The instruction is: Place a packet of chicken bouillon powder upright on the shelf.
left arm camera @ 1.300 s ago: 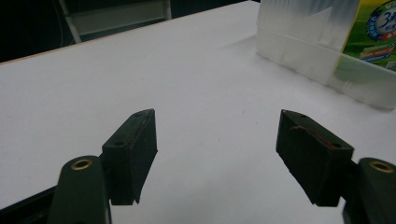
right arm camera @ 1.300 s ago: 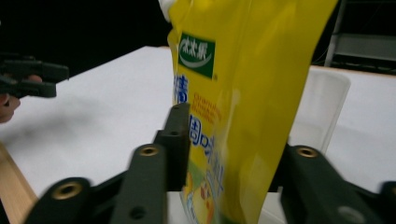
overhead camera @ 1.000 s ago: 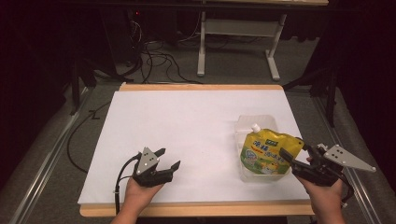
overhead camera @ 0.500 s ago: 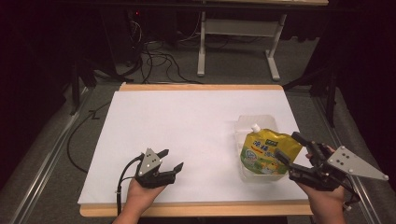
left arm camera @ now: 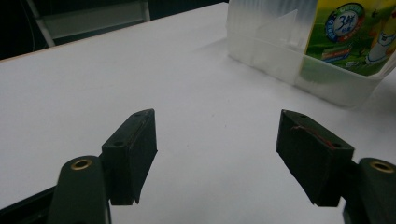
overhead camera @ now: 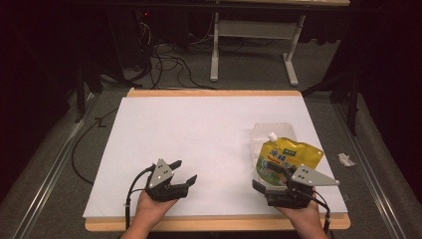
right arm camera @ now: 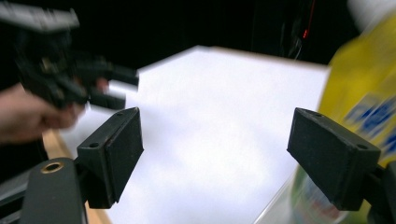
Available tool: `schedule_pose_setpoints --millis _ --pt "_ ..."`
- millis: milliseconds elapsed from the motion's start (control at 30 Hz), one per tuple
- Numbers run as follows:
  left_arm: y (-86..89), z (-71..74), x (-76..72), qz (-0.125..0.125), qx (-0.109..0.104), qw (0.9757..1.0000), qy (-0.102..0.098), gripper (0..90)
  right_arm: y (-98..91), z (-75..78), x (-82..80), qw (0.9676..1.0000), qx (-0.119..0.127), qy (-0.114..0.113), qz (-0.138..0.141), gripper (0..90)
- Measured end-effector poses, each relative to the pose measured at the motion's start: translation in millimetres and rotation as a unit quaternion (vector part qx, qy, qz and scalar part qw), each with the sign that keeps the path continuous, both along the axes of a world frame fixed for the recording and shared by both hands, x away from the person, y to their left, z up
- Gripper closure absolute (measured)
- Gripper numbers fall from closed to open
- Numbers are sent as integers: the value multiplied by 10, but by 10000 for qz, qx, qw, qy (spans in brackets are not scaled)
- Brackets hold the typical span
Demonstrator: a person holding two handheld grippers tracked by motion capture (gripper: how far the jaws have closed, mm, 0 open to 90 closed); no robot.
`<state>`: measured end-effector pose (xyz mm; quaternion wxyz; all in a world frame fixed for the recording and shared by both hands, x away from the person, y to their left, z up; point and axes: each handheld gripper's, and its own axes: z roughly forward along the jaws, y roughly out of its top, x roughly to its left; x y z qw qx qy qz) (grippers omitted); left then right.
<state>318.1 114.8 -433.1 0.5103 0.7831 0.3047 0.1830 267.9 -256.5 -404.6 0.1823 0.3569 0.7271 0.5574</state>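
White-topped table [overhead camera: 199, 134]: yellow spouted refill pouch [overhead camera: 286, 155] in a clear plastic tub [overhead camera: 259, 135].
Your left gripper [overhead camera: 181, 174] rests low, jaws wide, empty; your right gripper [overhead camera: 271, 181], just opening, empty, beside the pouch.

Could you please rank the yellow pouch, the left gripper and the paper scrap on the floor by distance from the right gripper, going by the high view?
1. Yellow pouch: just beyond the right gripper, in the clear container.
2. Paper scrap: on the floor to the right, off the table.
3. Left gripper: across the table, near its left front.
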Motion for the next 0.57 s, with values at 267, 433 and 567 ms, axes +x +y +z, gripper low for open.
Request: schedule_pose_setpoints --millis 267,433,567 --pt "-5 -11 6 -25 17 10000 35 292 17 -38 -4 9999 -136 -11 -1 183" --pt "-15 -16 8 -24 11 10000 75 291 -14 -50 -3 9999 -150 -15 -22 185" --pt "-19 -20 9 -22 10 10000 96 290 -14 -61 -1 9999 -148 21 -13 188"
